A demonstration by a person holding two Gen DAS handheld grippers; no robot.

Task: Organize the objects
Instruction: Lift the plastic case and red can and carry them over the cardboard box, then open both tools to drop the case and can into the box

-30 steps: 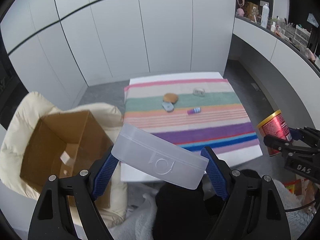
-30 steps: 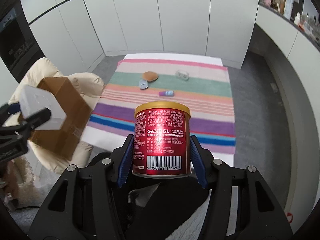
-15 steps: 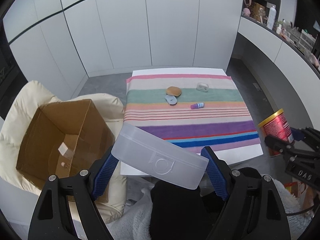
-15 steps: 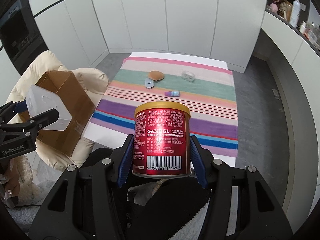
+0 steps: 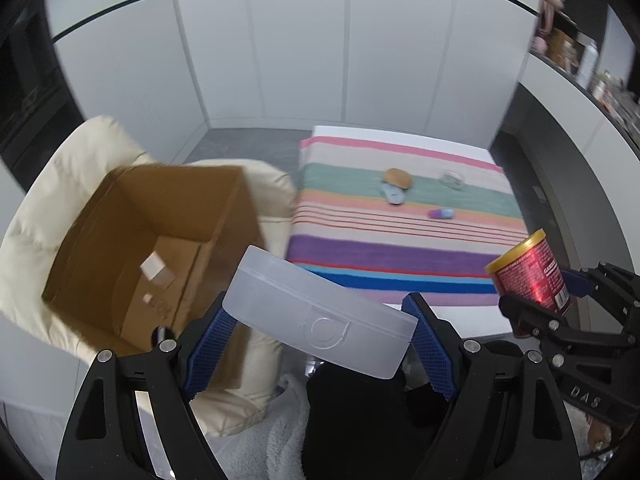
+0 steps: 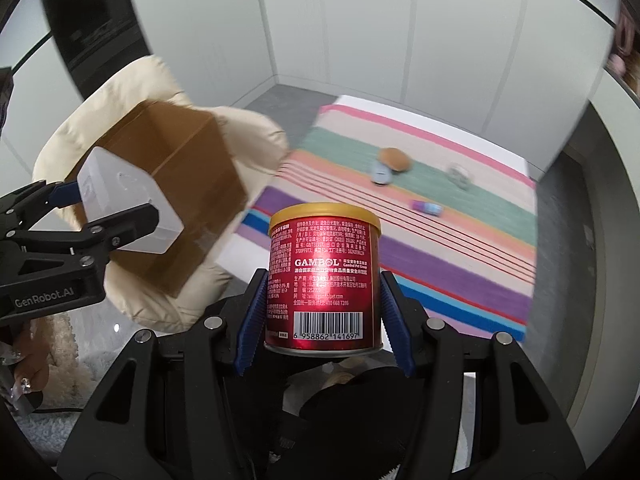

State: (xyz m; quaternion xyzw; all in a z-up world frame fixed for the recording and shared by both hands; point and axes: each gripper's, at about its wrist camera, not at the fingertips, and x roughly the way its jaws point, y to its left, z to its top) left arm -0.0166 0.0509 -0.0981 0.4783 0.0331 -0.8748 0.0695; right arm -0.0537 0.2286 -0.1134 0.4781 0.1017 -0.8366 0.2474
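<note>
My left gripper (image 5: 318, 332) is shut on a translucent white plastic box (image 5: 320, 314), held in the air just right of an open cardboard box (image 5: 156, 240). The plastic box also shows in the right wrist view (image 6: 128, 208), in front of the cardboard box (image 6: 188, 184). My right gripper (image 6: 322, 300) is shut on a red can with a gold lid (image 6: 324, 276), upright, near the front edge of the striped cloth (image 6: 460, 240). The can shows at the right in the left wrist view (image 5: 530, 272).
The cardboard box sits on a cream cushioned chair (image 5: 48, 188). On the striped cloth (image 5: 400, 240) lie a brown round thing (image 5: 397, 177), a grey-blue piece (image 5: 393, 194), a small clear item (image 5: 452, 178) and a small purple-blue tube (image 5: 441, 213). White cabinets stand behind.
Both views have swung left. The cardboard box now looks larger and nearer to the plastic box. Both grippers keep their hold.
</note>
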